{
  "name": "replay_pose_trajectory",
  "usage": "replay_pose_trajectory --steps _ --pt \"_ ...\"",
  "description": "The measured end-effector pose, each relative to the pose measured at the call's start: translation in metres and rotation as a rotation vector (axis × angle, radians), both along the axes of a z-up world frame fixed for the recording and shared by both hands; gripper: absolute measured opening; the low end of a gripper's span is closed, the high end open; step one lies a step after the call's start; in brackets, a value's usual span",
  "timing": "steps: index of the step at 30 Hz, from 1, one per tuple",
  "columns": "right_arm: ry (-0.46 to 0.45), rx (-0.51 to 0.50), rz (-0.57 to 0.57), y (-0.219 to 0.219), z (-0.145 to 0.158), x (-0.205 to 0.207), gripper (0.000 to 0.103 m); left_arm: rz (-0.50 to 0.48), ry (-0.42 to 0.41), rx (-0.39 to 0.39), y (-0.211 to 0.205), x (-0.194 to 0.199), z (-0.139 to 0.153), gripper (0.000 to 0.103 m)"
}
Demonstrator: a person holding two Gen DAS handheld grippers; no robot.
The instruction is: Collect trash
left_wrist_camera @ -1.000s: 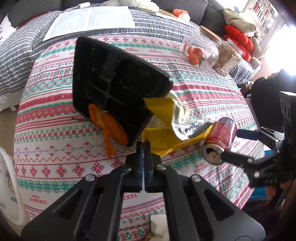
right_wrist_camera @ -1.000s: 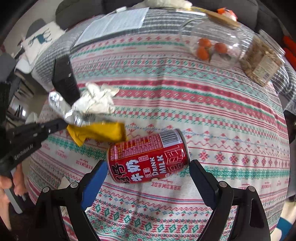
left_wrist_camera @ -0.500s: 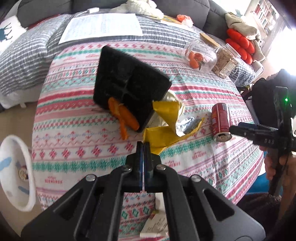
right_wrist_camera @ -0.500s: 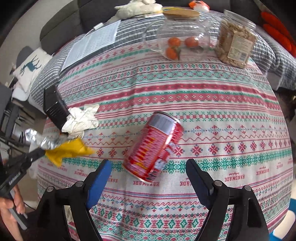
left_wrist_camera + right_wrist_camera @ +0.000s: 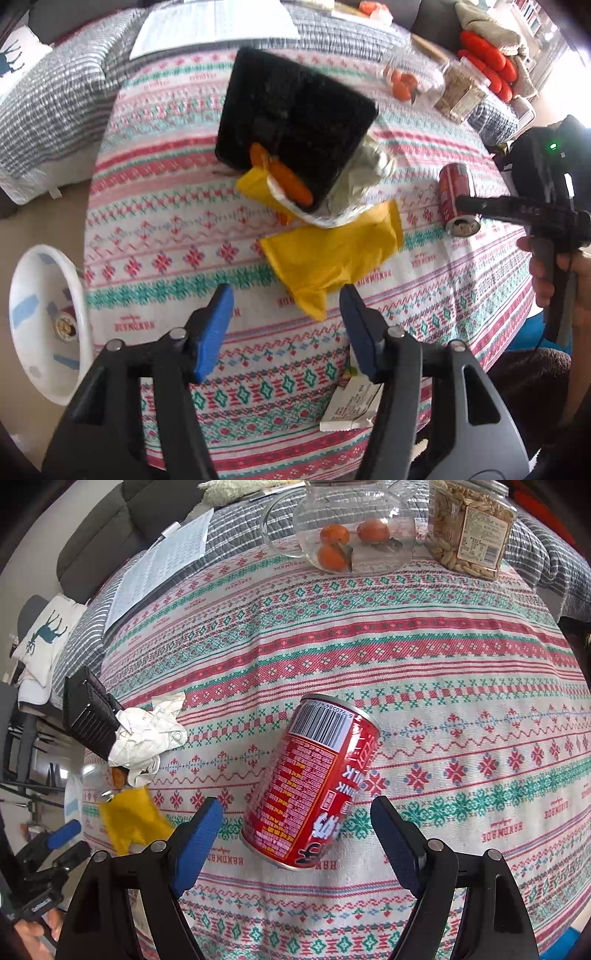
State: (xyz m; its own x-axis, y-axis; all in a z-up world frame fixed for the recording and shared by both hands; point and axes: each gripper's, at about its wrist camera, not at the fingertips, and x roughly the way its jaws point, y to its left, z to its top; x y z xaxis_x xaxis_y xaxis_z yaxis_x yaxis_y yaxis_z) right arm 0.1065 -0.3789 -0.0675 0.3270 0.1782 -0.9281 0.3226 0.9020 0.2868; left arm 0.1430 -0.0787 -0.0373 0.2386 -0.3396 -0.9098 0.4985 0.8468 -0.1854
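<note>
The red can lies on its side near the table's front edge, between the parted jaws of our right gripper, which do not touch it. We should lower squarely, pads across its round wall, and close gently so it cannot roll. Our left gripper has just been opening; its jaws hang released over the yellow wrapper, nothing gripped. The white bin waits off the table's left edge.

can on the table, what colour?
Red, with white lettering and a barcode panel: the can, clearest in the right wrist view.
</note>
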Motion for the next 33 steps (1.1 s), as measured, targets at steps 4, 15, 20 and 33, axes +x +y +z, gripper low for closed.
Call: replay_pose_trajectory --steps 4,15,20,33 --pt "0.032 0.011 -0.003 0.001 -0.007 0.002 0.063 0.006 0.009 -0.013 -0.005 0.006 -0.005 0.065" --pt "0.015 -0.073 0.020 -0.006 0.008 -0.026 0.062 0.083 0.138 0.049 -0.024 0.025 -0.052 0.037" --pt "0.013 -0.088 0.013 -0.014 0.011 -0.034 0.062 0.128 0.125 0.069 -0.027 0.026 -0.051 0.013" --pt "-0.075 -0.066 0.027 0.004 0.045 -0.049 0.062 0.157 0.045 -0.008 -0.012 -0.010 -0.010 0.009"
